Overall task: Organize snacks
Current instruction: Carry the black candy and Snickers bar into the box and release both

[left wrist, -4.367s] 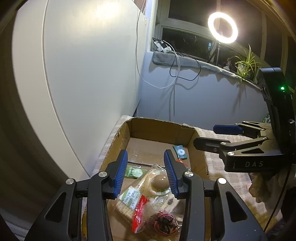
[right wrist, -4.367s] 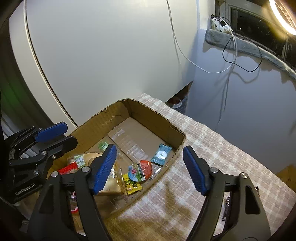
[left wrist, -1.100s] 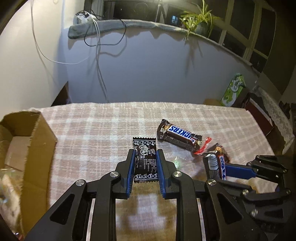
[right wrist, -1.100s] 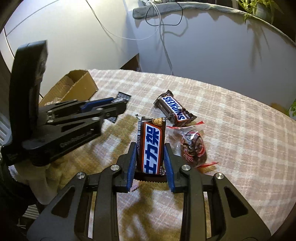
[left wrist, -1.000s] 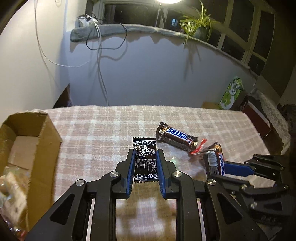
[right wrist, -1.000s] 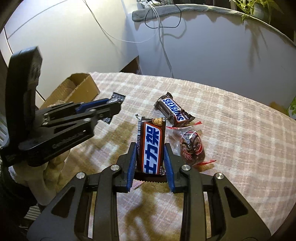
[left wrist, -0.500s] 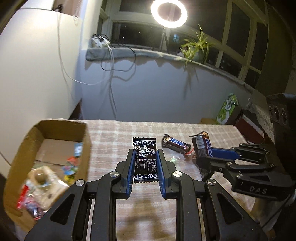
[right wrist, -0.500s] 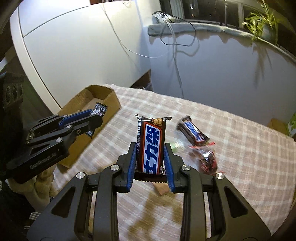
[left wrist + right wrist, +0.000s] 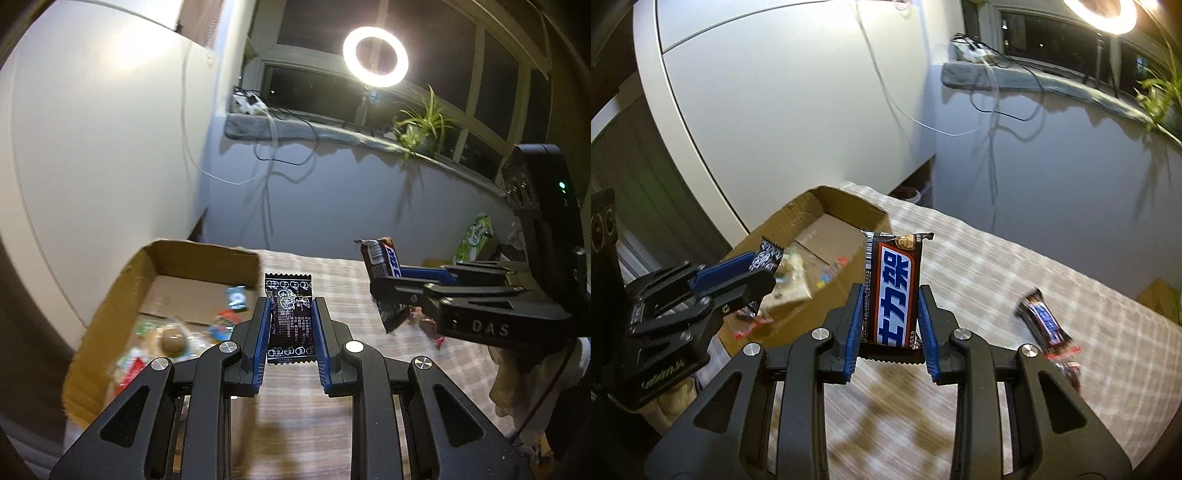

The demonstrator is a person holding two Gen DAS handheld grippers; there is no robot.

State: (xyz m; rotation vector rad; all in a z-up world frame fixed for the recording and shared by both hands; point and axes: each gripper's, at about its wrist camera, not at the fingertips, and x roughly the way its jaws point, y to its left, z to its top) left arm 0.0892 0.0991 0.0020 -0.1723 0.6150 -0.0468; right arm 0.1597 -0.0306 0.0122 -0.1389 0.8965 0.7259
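My left gripper (image 9: 289,312) is shut on a small black snack packet (image 9: 290,319) with white print, held above the checked tablecloth just right of the cardboard box (image 9: 110,295). In the right wrist view my right gripper (image 9: 891,295) is shut on a brown Snickers bar (image 9: 892,291) standing upright between the blue pads. That bar (image 9: 382,266) and right gripper (image 9: 391,291) also show at the right of the left wrist view. The left gripper (image 9: 764,264) with its black packet (image 9: 767,254) hangs over the box (image 9: 827,218) in the right wrist view. The box holds several wrapped snacks.
A second Snickers bar (image 9: 1043,319) and a red-trimmed wrapped snack (image 9: 1067,363) lie on the checked tablecloth (image 9: 979,266) at the right. A white wall panel stands behind the box. A ring light (image 9: 375,55) and a plant (image 9: 424,122) are on the window ledge.
Both grippers have risen off the table and swung left toward the cardboard box, each still holding its snack. The loose Snickers bar and red-trimmed snack stay behind on the cloth.
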